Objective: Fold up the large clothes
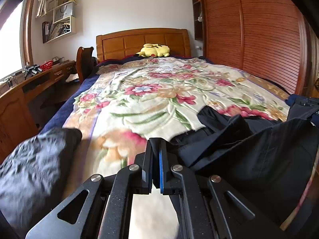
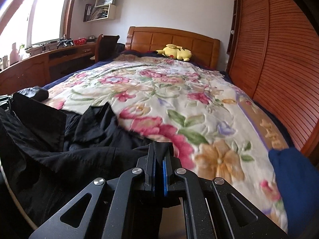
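1. In the left wrist view, at the left edge, a crumpled dark cloth (image 1: 33,159) lies on the floral blanket (image 1: 139,99); it is blurred, so you cannot tell what kind of piece it is.
2. At bottom centre of that view, your left gripper (image 1: 156,142) points forward and slightly down over the bed, its jaws pressed nearly together on a thin edge of the black garment (image 1: 249,149).
3. That garment spreads from the fingertips to the lower right of the frame, partly lifted off the blanket, with its far folds resting on the blanket.
4. In the right wrist view, the same black garment (image 2: 59,149) fills the lower left, rumpled on the blanket (image 2: 179,99).
5. At bottom centre, your right gripper (image 2: 161,146) points the same way, tilted a little down, jaws clamped narrow on a fold of the garment that pokes up between the pads.
6. At the lower right edge lies a blue cloth (image 2: 295,179).
7. Containers: a red basket (image 2: 80,41) sits on the wooden desk (image 2: 39,63) in the upper left; its contents are too small to make out.
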### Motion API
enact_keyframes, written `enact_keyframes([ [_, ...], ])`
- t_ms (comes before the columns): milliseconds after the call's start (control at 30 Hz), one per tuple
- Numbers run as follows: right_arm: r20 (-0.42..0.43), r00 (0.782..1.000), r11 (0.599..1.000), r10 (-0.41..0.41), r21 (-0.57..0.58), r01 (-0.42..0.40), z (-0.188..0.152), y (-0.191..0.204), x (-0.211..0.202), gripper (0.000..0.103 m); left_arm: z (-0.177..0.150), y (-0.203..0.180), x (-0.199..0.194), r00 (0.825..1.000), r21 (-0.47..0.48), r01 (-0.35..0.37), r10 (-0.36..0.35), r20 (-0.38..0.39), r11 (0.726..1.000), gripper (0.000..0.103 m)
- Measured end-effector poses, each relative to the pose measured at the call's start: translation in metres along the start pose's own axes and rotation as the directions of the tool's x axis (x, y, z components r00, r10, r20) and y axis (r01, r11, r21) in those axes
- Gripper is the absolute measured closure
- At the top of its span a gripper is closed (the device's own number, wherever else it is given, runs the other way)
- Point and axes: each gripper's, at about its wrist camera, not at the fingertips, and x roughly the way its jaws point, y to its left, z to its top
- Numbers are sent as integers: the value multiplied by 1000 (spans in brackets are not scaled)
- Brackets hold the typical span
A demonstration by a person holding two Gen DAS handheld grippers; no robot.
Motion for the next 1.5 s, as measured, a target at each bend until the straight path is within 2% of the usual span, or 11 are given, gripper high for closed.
enact_keyframes([
  [333, -36, 998, 998, -57, -22, 56, 56, -6, 80, 98, 61, 10, 61, 998, 4, -60, 60, -2, 998, 98],
  [633, -153, 987, 998, -50, 16, 53, 55, -5, 152, 98, 59, 8, 110, 993, 15, -80, 81, -91, 997, 98],
  [767, -115, 993, 997, -29, 65, 36, 60, -9, 148, 91, 55, 12, 117, 989, -8, -51, 49, -142, 999, 97],
  [833, -89, 996, 997, -8, 73, 15, 61, -9, 143, 80, 53, 13, 111, 990, -2, -54, 54, -128, 999, 88],
  [900, -67, 998, 997, 4, 81, 1, 63, -7, 134, 64, 51, 16, 100, 993, -11, -36, 35, -109, 999, 66],
  [933, -52, 998, 996, -17, 84, 21, 61, -6, 132, 46, 50, 18, 95, 995, -22, -22, 20, -101, 999, 60],
  [967, -39, 999, 995, -23, 94, 27, 62, -7, 129, 33, 49, 19, 92, 995, -29, -11, 9, -99, 1000, 56],
  [1067, -46, 999, 990, 7, 139, 0, 67, -14, 121, 30, 42, 20, 81, 994, -28, 14, -17, -110, 999, 40],
  [1200, -31, 998, 993, -57, 104, 60, 65, -13, 112, 30, 30, 16, 66, 992, -11, 39, -40, -117, 999, 28],
  [1300, -63, 997, 994, -46, 97, 52, 57, -11, 115, 30, 21, 14, 51, 993, -10, 44, -45, -107, 999, 27],
  [1500, -227, 974, 998, -10, 58, 24, 42, -12, 147, 30, -3, 12, 19, 996, -28, 29, -31, -82, 999, 27],
])
